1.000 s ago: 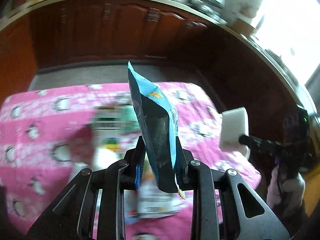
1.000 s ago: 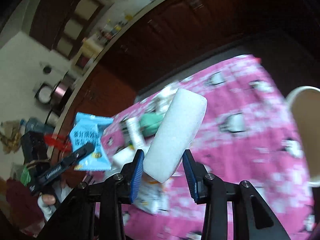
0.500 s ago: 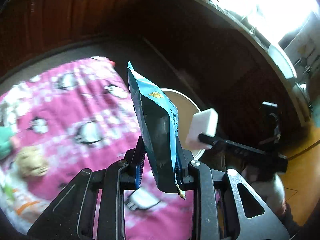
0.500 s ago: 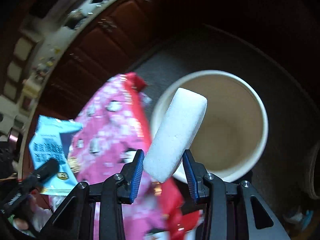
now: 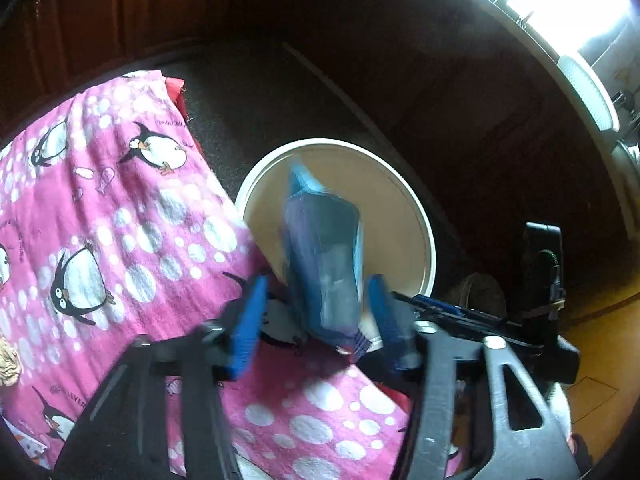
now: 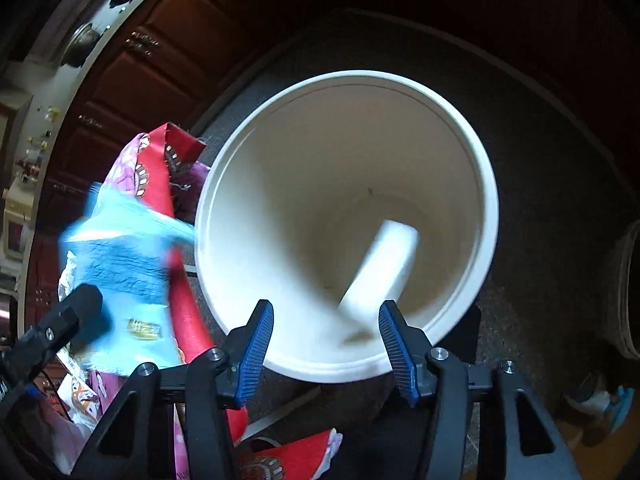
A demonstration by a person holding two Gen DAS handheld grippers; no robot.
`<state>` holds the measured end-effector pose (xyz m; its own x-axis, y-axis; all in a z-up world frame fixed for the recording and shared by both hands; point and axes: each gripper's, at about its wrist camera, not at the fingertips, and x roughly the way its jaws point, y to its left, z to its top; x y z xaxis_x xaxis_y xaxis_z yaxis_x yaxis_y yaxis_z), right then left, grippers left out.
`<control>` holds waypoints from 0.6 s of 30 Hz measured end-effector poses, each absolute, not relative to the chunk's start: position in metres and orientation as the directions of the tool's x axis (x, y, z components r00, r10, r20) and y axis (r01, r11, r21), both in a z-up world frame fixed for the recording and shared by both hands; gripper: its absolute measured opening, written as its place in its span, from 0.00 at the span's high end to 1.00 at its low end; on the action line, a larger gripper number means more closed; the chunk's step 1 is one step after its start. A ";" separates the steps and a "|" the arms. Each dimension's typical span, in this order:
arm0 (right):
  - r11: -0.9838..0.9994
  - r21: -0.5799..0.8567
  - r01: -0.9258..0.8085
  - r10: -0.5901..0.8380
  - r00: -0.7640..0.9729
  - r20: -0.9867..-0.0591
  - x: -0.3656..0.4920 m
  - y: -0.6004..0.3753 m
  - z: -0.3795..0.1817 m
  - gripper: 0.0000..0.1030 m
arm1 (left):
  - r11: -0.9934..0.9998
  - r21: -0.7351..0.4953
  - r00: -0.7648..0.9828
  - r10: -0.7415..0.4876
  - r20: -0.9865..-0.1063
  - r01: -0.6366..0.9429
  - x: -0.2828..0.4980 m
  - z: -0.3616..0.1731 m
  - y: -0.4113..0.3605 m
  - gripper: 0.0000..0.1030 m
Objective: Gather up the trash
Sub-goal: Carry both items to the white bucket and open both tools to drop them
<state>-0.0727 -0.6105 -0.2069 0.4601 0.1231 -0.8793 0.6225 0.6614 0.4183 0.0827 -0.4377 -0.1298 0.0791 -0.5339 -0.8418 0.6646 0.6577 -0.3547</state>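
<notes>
A white bucket (image 6: 486, 184) stands on the dark floor beside the table; it also shows in the left wrist view (image 5: 424, 216). My right gripper (image 6: 326, 344) is open above its near rim. A white foam block (image 6: 380, 268), blurred, is loose inside the bucket, below the open jaws. My left gripper (image 5: 314, 316) is open at the table's edge. A blue snack bag (image 5: 324, 256), blurred, is between its spread pads and free of them, over the bucket's near rim. The bag also shows in the right wrist view (image 6: 120, 272), left of the bucket.
The table carries a pink penguin cloth (image 5: 100, 220) with a red underlayer (image 6: 184, 300). A crumpled beige scrap (image 5: 8, 364) lies at its left edge. Dark wooden cabinets (image 6: 152, 72) run behind. The right gripper's body (image 5: 500, 328) is just right of the left one.
Both grippers have opened. The foam block has dropped from the right gripper into the bucket. The blue bag has come free of the left gripper's pads and is blurred in motion.
</notes>
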 end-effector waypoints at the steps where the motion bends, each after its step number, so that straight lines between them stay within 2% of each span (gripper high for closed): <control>1: 0.659 0.420 0.624 0.123 0.461 -0.879 -0.074 -0.610 -0.206 0.49 | 0.657 -0.360 0.075 -0.536 -0.841 0.662 0.080 -0.131 -0.438 0.46; 9: 0.667 0.427 0.611 0.122 0.476 -0.871 -0.063 -0.599 -0.197 0.48 | 0.657 -0.328 0.116 -0.538 -0.835 0.679 0.059 -0.119 -0.413 0.46; 18: 0.737 0.425 0.525 0.116 0.522 -0.845 -0.040 -0.561 -0.160 0.43 | 0.664 -0.266 0.204 -0.542 -0.815 0.698 0.043 -0.090 -0.361 0.46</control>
<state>-0.0395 -0.5613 -0.1598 0.5219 0.1157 -0.8451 0.5248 0.7375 0.4251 0.0431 -0.3613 -0.0903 0.2043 -0.5417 -0.8154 0.6982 0.6644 -0.2665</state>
